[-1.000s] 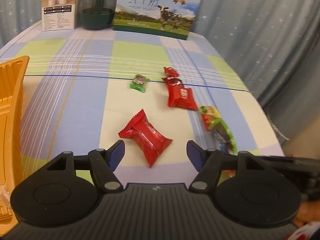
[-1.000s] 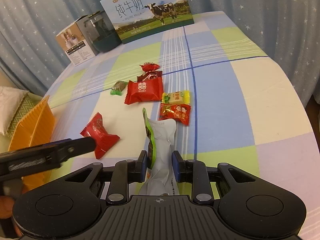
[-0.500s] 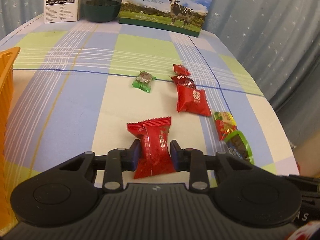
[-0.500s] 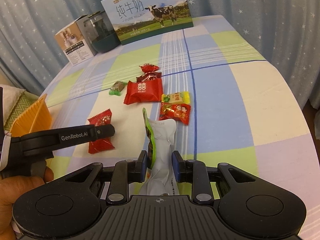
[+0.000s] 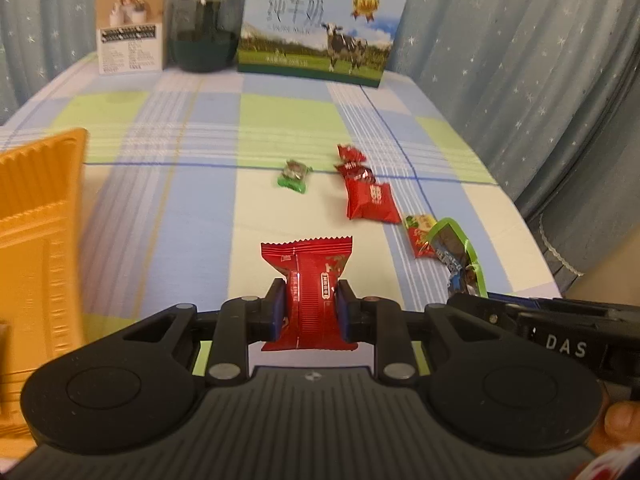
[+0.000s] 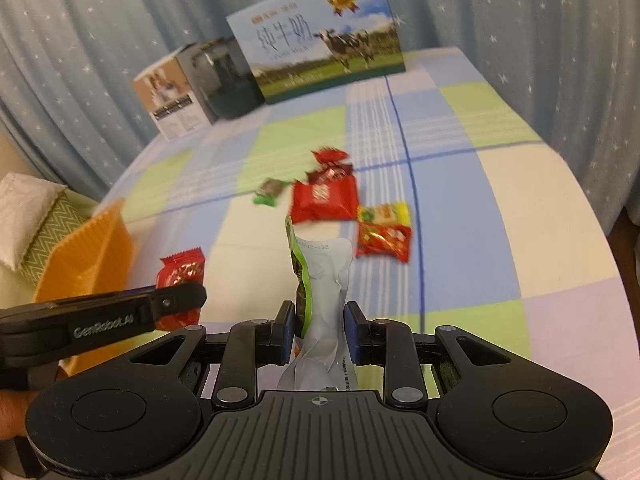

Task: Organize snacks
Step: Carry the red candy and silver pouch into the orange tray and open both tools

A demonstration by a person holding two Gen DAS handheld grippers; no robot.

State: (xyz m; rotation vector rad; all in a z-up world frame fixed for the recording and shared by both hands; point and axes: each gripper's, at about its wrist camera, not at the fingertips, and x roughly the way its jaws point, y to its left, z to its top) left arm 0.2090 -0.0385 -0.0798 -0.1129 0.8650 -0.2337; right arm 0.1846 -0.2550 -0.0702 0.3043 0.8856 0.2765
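Left-wrist view: left gripper point(image 5: 310, 310) clamps a red candy point(image 5: 308, 280) above the table point(image 5: 192, 216), beside the orange tray point(image 5: 40, 216). Right gripper point(image 6: 319, 330) pinches a green-edged packet point(image 6: 320, 276). Six snacks point(image 6: 324, 200) lie unsorted; most work apparently remains.

Both wrist cameras looked forward along their fingers, low and close over the desk point(image 5: 200, 216), toward the milk box point(image 5: 320, 32) at its far edge. Each view shared the scattered snacks and the orange tray point(image 6: 88, 264).
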